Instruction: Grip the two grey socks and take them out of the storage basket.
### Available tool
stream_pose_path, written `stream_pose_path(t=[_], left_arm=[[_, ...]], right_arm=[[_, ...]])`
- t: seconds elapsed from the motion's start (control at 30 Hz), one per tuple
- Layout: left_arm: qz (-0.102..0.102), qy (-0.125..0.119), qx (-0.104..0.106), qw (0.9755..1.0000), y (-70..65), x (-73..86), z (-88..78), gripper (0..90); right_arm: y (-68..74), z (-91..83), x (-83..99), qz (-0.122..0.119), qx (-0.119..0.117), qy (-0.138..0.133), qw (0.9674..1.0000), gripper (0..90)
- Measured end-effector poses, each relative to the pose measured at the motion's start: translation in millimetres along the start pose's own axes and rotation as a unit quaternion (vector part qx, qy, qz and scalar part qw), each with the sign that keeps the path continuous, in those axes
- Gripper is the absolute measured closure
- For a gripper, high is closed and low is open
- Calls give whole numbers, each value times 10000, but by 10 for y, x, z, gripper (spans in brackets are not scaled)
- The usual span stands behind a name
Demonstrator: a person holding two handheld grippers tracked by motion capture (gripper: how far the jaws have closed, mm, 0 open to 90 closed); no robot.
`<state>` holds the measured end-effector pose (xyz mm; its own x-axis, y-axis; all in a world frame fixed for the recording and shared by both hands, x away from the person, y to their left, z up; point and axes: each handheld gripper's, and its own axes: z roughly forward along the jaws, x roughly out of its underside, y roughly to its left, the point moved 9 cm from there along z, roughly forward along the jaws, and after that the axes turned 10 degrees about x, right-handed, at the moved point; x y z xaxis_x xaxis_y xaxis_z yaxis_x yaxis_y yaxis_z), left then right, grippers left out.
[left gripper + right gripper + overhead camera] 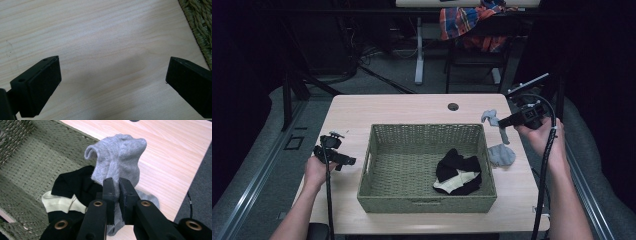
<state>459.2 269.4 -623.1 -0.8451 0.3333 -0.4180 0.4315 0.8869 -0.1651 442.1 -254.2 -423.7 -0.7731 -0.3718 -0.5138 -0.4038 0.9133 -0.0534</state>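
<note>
Light wood table [412,107] fills the mid of the high view, w/ a round cable hole [453,106] near its far edge. Behind it on the floor: table legs, cables, and a chair w/ a plaid cloth [467,22] draped over it.

Green woven basket [382,170] sits centre on the table, rectangular, open top, handle slots in the short sides. Inside, toward its right-near part, lies a bundle of black socks [457,172] w/ a cream band across it; in the right gripper view the same bundle [72,185] lies on the basket floor [32,165].

Person's forearms come in from the bottom. Left hand [314,170] holds the left gripper [343,161] over bare table just left of the basket, not touching it. In the left gripper view its jaws stand wide apart w/ nothing between, plain wood below, and the basket's corner [200,22] at upper right.

Right hand [542,135] holds the right gripper [502,121] above the table's right edge, beside the basket's far-right corner. Its jaws are pressed on a grey sock [117,160], which stands up from the pinch w/ cuff curled at left. In the high view that sock [492,119] hangs off the jaw tips, clear of the table.

A 2nd grey sock [502,155] lies flat on the table just right of the basket, below the raised one.
</note>
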Motion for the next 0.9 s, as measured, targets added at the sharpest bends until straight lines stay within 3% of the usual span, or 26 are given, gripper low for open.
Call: stream_pose_path(t=[0.23, 0.53, 0.9], left_arm=[[-4, 1, 0, 10000, 0, 0, -1, 1], [9, 2, 2, 10000, 0, -2, -2, 1], [9, -10, -6, 10000, -3, -4, -7, 1]], right_arm=[[-163, 33, 59, 234, 91, 58, 9997, 843], [-394, 167, 179, 365, 442, 400, 9976, 843], [-536, 379, 284, 481, 697, 699, 9940, 843]])
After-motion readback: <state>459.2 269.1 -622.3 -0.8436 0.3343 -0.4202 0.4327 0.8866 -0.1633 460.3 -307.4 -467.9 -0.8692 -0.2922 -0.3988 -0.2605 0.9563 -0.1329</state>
